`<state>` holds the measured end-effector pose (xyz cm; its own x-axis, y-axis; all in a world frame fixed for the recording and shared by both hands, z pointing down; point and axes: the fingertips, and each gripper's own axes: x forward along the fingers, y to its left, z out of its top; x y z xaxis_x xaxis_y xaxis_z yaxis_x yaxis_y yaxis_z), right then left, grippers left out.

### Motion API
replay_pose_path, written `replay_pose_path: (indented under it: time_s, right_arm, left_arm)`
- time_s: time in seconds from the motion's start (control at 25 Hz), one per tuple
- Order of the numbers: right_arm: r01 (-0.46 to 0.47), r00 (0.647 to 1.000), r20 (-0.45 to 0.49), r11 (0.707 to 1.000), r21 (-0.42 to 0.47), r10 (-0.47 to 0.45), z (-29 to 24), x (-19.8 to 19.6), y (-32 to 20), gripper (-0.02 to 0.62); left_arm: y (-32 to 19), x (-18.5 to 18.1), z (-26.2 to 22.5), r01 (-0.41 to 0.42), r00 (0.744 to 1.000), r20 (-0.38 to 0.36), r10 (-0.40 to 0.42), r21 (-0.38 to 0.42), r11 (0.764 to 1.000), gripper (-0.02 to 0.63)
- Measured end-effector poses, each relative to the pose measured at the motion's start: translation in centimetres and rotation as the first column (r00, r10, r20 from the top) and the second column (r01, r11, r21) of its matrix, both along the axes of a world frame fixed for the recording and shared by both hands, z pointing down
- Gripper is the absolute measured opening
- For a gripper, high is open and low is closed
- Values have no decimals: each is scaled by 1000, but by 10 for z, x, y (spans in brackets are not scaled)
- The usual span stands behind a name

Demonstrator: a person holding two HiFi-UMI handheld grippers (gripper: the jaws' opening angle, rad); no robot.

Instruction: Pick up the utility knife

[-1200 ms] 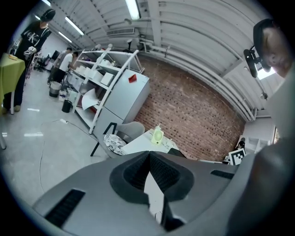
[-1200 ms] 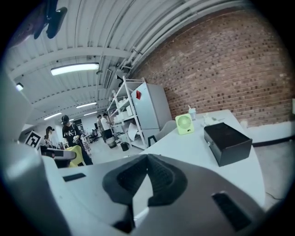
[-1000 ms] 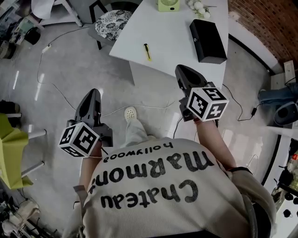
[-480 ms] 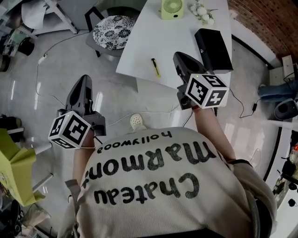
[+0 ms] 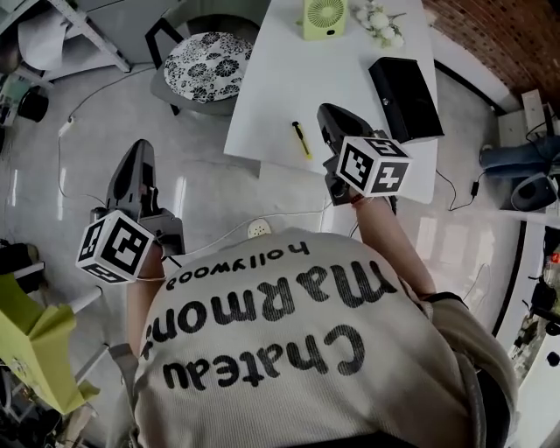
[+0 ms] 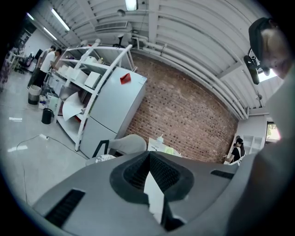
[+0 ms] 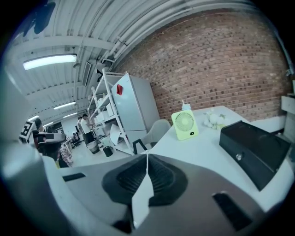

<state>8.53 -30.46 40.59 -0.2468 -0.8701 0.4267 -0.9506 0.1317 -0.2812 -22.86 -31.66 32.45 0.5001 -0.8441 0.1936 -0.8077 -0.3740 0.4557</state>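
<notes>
Left tongs [image 5: 139,147] clenched on nothing, above the floor, well left of the desk [image 5: 280,79], utility knife [image 5: 301,139] flat on the desk, just left of right tongs [image 5: 325,111], clenched on nothing.

Fan [image 5: 320,19] (green), top off-frame

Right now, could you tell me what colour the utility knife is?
Yellow with dark ends; the utility knife shows best in the head view.
</notes>
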Motion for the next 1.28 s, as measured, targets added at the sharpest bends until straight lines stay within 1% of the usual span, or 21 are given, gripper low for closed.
replay_pose_path:
  time_s: [0.08, 0.12, 0.28, 0.4, 0.48, 0.6, 0.68, 0.8, 1.04, 1.28]
  right_arm:
    - [-4, 1000, 4, 1000, -29, 4, 13, -5, -3, 36]
    - [-3, 1000, 0, 999, -47, 3, 20, -7, -4, 43]
    - [-14, 999, -39, 990, -139, 8, 53, -9, -4, 52]
    - [-20, 999, -46, 979, -205, 11, 73, -10, -5, 67]
    - [-18, 999, -44, 971, -238, 8, 84, -14, -6, 75]
    - [-21, 998, -62, 961, -276, 4, 97, -17, -5, 87]
    - [-19, 996, -90, 953, -301, -9, 107, -20, -6, 95]
    - [-14, 992, -121, 937, -350, -31, 124, -21, -5, 110]
    - [-27, 989, -145, 920, -392, -33, 137, -19, -3, 120]
    - [-27, 988, -146, 899, -437, -41, 148, -19, -4, 138]
  left_arm:
    - [-5, -9, 4, 7, 1000, -1, -7, -5, 1000, 2]
    - [-7, -13, 8, 9, 1000, -1, -9, -11, 1000, 2]
    - [-10, -28, 27, 22, 1000, 0, -22, -61, 998, 2]
    - [-14, -36, 35, 44, 999, -11, -45, -83, 996, 2]
    - [-17, -37, 34, 42, 999, -16, -44, -79, 996, 2]
    - [-18, -37, 30, 28, 1000, -4, -28, -57, 998, 2]
    - [-18, -45, 31, 40, 999, 5, -39, -54, 998, 2]
    - [-15, -54, 38, 60, 998, 1, -60, -70, 996, 2]
    - [-14, -58, 40, 78, 997, -12, -79, -78, 994, 2]
    - [-13, -56, 36, 84, 996, -12, -85, -72, 994, 2]
